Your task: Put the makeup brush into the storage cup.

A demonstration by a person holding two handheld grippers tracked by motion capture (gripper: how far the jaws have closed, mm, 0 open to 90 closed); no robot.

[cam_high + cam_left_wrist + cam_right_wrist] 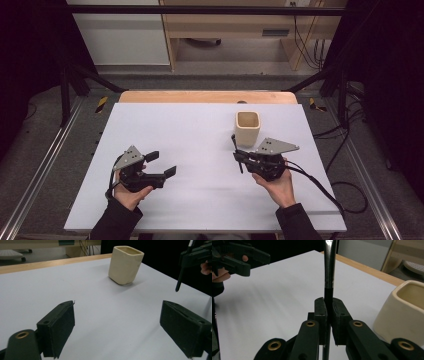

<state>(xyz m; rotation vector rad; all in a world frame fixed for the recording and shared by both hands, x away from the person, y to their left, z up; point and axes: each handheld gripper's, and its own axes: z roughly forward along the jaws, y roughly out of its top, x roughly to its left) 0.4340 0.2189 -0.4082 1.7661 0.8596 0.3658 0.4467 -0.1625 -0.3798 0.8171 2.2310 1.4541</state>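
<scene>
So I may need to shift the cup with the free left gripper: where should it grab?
Grip the cream cup across two opposite flat walls near the rim, coming from its left. It stands upright, open-topped and squarish; the left gripper is open.

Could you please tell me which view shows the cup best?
The left gripper view: the cup stands whole and unobstructed on the table, with its rim and two sides showing. The high view looks down into its opening from afar. The right gripper view crops it at the frame's right edge.
</scene>
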